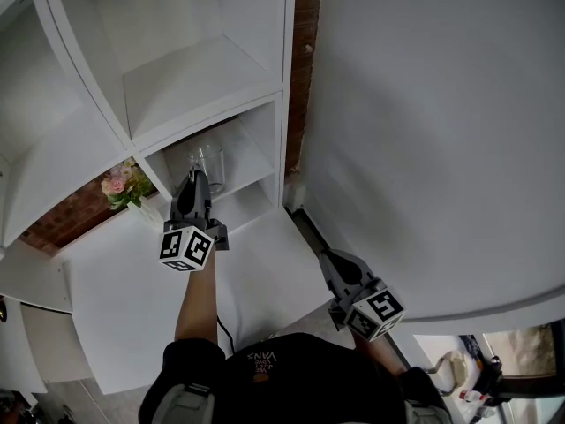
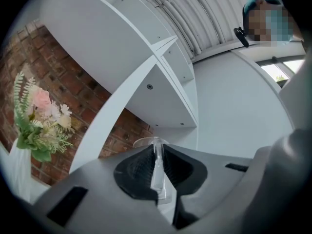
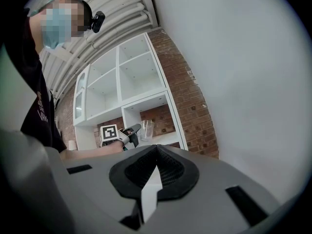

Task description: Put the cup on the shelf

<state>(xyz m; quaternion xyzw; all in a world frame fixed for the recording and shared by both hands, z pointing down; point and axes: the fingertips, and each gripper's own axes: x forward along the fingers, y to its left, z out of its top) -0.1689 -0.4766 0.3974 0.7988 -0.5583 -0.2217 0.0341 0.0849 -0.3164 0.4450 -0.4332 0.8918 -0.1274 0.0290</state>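
Observation:
A clear glass cup point(image 1: 209, 162) is inside the lower right compartment of the white shelf unit point(image 1: 256, 153), at or just above its board. My left gripper point(image 1: 196, 182) reaches in from the front and is shut on the cup's wall. In the left gripper view the glass wall point(image 2: 157, 165) is pinched between the dark pads of the left gripper point(image 2: 157, 149). The right gripper view shows the cup point(image 3: 146, 129) and the left gripper point(image 3: 127, 132) at the shelf point(image 3: 165, 138). My right gripper point(image 1: 334, 261) hangs low by the wall, shut and empty; its pads point(image 3: 168, 165) meet.
A bunch of pink and white flowers point(image 1: 124, 186) stands in the compartment to the left of the cup, seen also as flowers point(image 2: 41, 118) against a brick wall point(image 2: 73, 94). A white wall point(image 1: 441, 131) bounds the right side. Upper shelf compartments point(image 1: 190, 69) hold nothing.

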